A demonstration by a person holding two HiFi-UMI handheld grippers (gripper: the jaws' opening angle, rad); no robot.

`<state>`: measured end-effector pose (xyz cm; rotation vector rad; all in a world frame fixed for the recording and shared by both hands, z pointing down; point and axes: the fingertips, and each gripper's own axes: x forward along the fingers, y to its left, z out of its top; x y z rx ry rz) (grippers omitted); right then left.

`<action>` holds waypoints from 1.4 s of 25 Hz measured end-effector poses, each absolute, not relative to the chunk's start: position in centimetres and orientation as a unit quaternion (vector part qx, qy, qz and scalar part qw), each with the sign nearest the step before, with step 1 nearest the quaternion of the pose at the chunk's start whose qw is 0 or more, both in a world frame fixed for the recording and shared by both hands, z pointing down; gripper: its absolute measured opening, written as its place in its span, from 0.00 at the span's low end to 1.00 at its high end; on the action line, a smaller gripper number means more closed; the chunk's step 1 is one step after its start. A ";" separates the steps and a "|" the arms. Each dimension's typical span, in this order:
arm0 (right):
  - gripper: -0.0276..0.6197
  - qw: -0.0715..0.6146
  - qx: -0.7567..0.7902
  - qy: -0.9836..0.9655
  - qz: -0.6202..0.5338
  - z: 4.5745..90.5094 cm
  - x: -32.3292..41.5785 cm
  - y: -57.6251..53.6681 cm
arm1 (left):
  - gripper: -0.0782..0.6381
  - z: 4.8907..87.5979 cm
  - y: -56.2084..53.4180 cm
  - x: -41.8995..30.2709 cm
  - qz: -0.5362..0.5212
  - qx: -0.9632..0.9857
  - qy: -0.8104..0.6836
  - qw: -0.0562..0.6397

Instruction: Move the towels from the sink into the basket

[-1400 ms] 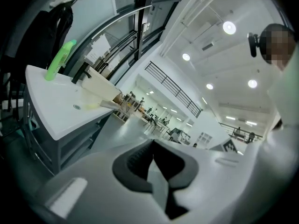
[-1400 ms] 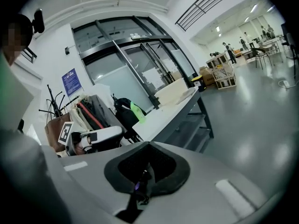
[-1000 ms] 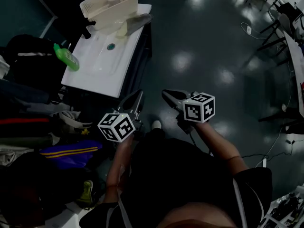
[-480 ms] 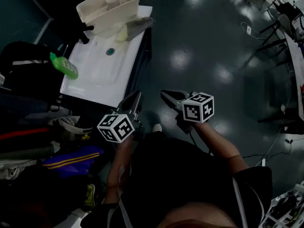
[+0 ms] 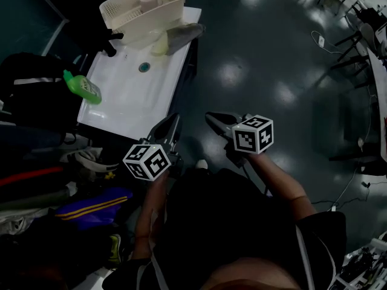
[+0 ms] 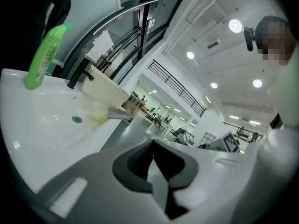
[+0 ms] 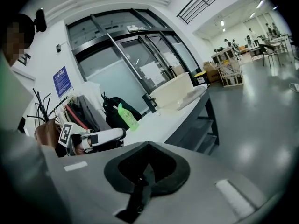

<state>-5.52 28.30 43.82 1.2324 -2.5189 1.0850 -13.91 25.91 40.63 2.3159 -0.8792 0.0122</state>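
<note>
Head view shows left tool (image 5: pixel 176 120) and right tool (image 5: pixel 210 116) both closed, empty; green bottle (image 5: pixel 83 87) label unreadable.

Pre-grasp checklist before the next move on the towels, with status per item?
1. Open jaws, left gripper: not ok, shut, empty.
2. Open jaws, right gripper: not ok, shut, empty.
3. Located towels: ok, at the far end of the sink, beside the basket.
4. Reach to towels: not ok, both grippers are at the sink's near end.
5. Room in basket: cannot tell; something pale inside.
6. Path clear of bottle: ok, it is at the sink's left edge.
</note>
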 end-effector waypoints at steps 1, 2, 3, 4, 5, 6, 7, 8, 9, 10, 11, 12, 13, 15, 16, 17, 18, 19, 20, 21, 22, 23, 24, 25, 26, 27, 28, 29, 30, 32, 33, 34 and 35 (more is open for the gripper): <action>0.04 0.070 0.409 -0.837 0.358 43.8 -5.5 27.9 | 0.12 40.6 25.6 -13.9 0.004 0.885 -0.335 0.325; 0.04 0.072 0.410 -0.837 0.356 43.9 -5.5 27.6 | 0.12 40.6 25.2 -13.9 0.006 0.885 -0.334 0.324; 0.04 0.072 0.412 -0.836 0.356 43.9 -5.4 27.3 | 0.12 40.7 24.9 -13.9 0.010 0.886 -0.333 0.322; 0.04 0.071 0.414 -0.834 0.357 44.0 -5.2 26.9 | 0.12 40.8 24.6 -13.8 0.015 0.887 -0.332 0.321; 0.04 0.070 0.417 -0.833 0.358 44.0 -5.0 26.6 | 0.12 40.9 24.4 -13.7 0.018 0.887 -0.331 0.321; 0.04 0.071 0.419 -0.831 0.360 44.1 -4.7 26.3 | 0.12 41.0 24.1 -13.5 0.020 0.888 -0.329 0.321; 0.04 0.072 0.420 -0.829 0.362 44.3 -4.6 26.0 | 0.12 41.0 23.8 -13.4 0.020 0.888 -0.329 0.320; 0.04 0.074 0.420 -0.829 0.362 44.3 -4.5 25.7 | 0.12 41.0 23.5 -13.3 0.021 0.888 -0.330 0.319; 0.04 0.075 0.420 -0.829 0.361 44.4 -4.4 25.3 | 0.12 41.0 23.1 -13.3 0.021 0.888 -0.333 0.316; 0.04 0.076 0.420 -0.830 0.359 44.4 -4.3 25.0 | 0.12 41.2 22.7 -13.2 0.022 0.887 -0.338 0.313; 0.04 0.076 0.419 -0.831 0.358 44.5 -4.2 24.6 | 0.12 41.3 22.3 -13.2 0.024 0.886 -0.344 0.310; 0.04 0.076 0.419 -0.832 0.357 44.5 -4.0 24.3 | 0.12 41.4 22.0 -13.1 0.025 0.885 -0.349 0.308; 0.04 0.075 0.419 -0.832 0.356 44.6 -3.8 23.9 | 0.12 41.5 21.7 -12.9 0.025 0.884 -0.352 0.307; 0.04 0.073 0.416 -0.833 0.357 44.7 -3.3 22.9 | 0.12 41.6 21.0 -12.4 0.024 0.883 -0.355 0.308; 0.04 0.073 0.412 -0.835 0.358 44.7 -3.1 22.3 | 0.12 41.6 20.6 -12.1 0.024 0.882 -0.357 0.308; 0.04 0.073 0.408 -0.837 0.359 44.7 -3.0 21.6 | 0.12 41.7 20.0 -11.8 0.024 0.881 -0.359 0.307; 0.04 0.073 0.403 -0.839 0.359 44.7 -2.8 20.9 | 0.12 41.7 19.5 -11.5 0.025 0.880 -0.362 0.307; 0.04 0.075 0.398 -0.841 0.358 44.8 -2.6 20.2 | 0.12 41.7 18.9 -11.0 0.025 0.879 -0.365 0.307; 0.04 0.077 0.394 -0.843 0.357 44.7 -2.3 19.6 | 0.12 41.7 18.4 -10.6 0.024 0.878 -0.366 0.308; 0.04 0.078 0.391 -0.845 0.356 44.7 -1.9 18.9 | 0.12 41.8 17.8 -10.1 0.025 0.877 -0.368 0.308; 0.04 0.079 0.389 -0.846 0.356 44.6 -1.6 18.2 | 0.12 41.8 17.3 -9.6 0.026 0.876 -0.370 0.309; 0.04 0.079 0.386 -0.847 0.356 44.5 -1.2 17.5 | 0.12 41.9 16.6 -9.3 0.027 0.874 -0.374 0.310; 0.04 0.079 0.383 -0.849 0.355 44.5 -0.9 16.8 | 0.12 42.0 16.0 -9.0 0.026 0.871 -0.378 0.311; 0.04 0.081 0.380 -0.851 0.354 44.5 -0.5 16.1 | 0.12 41.9 15.3 -8.6 0.025 0.869 -0.383 0.311; 0.04 0.084 0.377 -0.852 0.352 44.5 -0.1 15.4 | 0.12 41.9 14.7 -8.2 0.023 0.868 -0.387 0.311; 0.04 0.088 0.376 -0.853 0.351 44.5 0.5 14.7 | 0.12 41.8 14.1 -7.7 0.021 0.866 -0.390 0.311; 0.04 0.090 0.374 -0.854 0.350 44.6 1.0 14.0 | 0.12 41.7 13.5 -7.2 0.021 0.865 -0.393 0.311; 0.04 0.093 0.372 -0.855 0.351 44.7 1.5 13.3 | 0.12 41.8 13.0 -6.8 0.022 0.864 -0.395 0.311; 0.04 0.094 0.369 -0.855 0.351 44.9 1.9 12.6 | 0.12 41.9 12.4 -6.4 0.023 0.863 -0.397 0.311; 0.04 0.098 0.364 -0.858 0.350 45.2 2.8 11.3 | 0.12 42.0 11.2 -5.8 0.023 0.859 -0.403 0.314; 0.04 0.100 0.362 -0.858 0.350 45.3 3.3 10.6 | 0.12 42.2 10.6 -5.4 0.022 0.858 -0.406 0.315; 0.04 0.102 0.360 -0.859 0.350 45.5 3.8 10.1 | 0.12 42.3 10.1 -5.0 0.023 0.856 -0.409 0.316; 0.04 0.103 0.358 -0.859 0.351 45.7 4.3 9.6 | 0.12 42.5 9.6 -4.6 0.024 0.855 -0.411 0.316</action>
